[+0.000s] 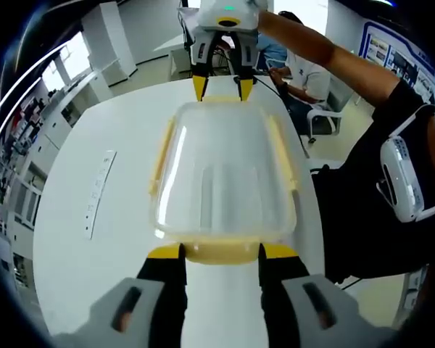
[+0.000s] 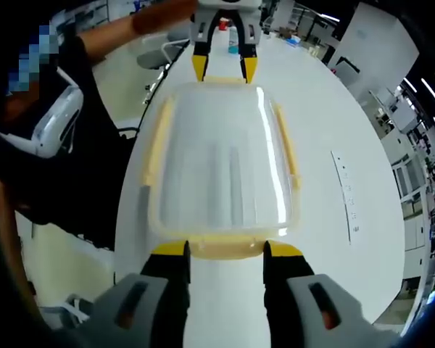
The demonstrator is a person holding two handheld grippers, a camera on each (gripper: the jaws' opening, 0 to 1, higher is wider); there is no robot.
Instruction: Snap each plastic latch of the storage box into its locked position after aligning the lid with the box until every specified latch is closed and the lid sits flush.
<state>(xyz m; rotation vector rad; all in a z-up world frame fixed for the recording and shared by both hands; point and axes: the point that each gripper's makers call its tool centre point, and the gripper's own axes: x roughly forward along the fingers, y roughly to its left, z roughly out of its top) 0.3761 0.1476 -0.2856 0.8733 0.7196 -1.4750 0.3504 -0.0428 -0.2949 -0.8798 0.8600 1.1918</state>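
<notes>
Yellow-tipped left gripper (image 1: 221,251) jaws flanking latch (image 1: 221,250), clear rounded lid (image 1: 221,174)

The clear plastic storage box lid (image 1: 221,174) is edged with pale yellow plastic latches (image 1: 220,251). Beneath that lid lies a plain white table (image 1: 94,275). At each end of it are yellow-tipped black gripper jaws.
</notes>
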